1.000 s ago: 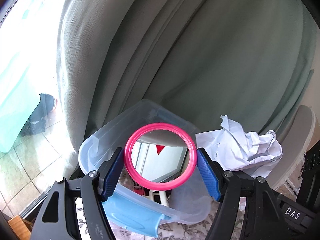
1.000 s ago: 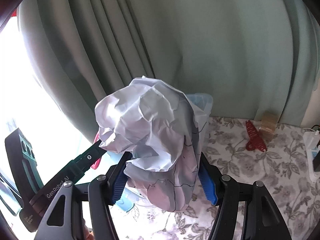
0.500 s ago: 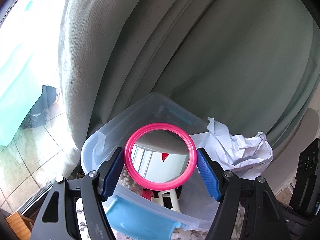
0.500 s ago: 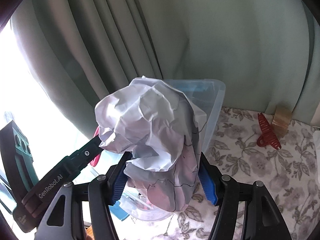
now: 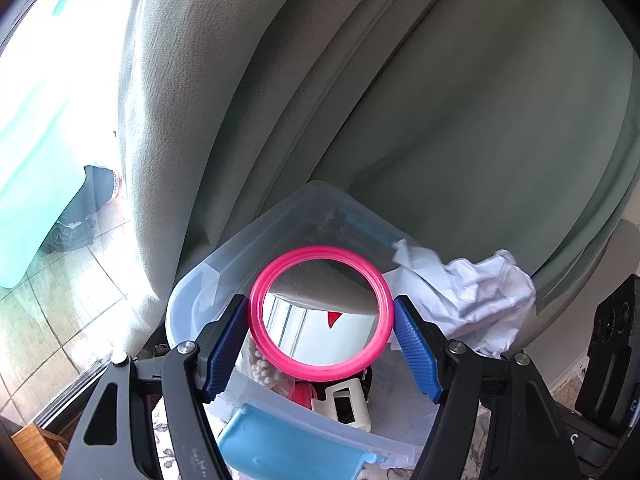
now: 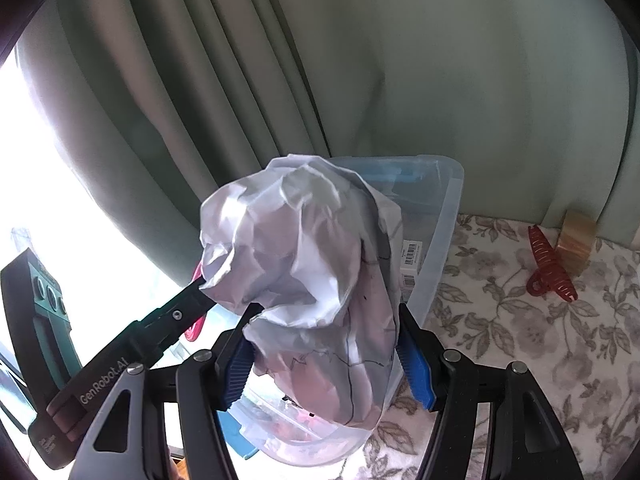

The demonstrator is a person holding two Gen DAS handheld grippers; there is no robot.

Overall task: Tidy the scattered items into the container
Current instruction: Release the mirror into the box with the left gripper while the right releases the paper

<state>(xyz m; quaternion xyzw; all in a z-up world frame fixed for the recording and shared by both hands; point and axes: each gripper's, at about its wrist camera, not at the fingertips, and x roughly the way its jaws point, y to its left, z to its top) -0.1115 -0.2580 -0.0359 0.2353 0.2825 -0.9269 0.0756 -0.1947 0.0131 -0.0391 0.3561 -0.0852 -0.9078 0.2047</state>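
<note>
Clamping a pink-rimmed mirror, the left hand-held gripper hovers over the clear bin; the right hand-held gripper grips crumpled paper.

Bright daylight floods in from the left of both fisheye views, washing the window out to white. The curtain folds lie in soft shadow. Edges curve strongly and darken to black corners. Nearby things look sharp.
</note>
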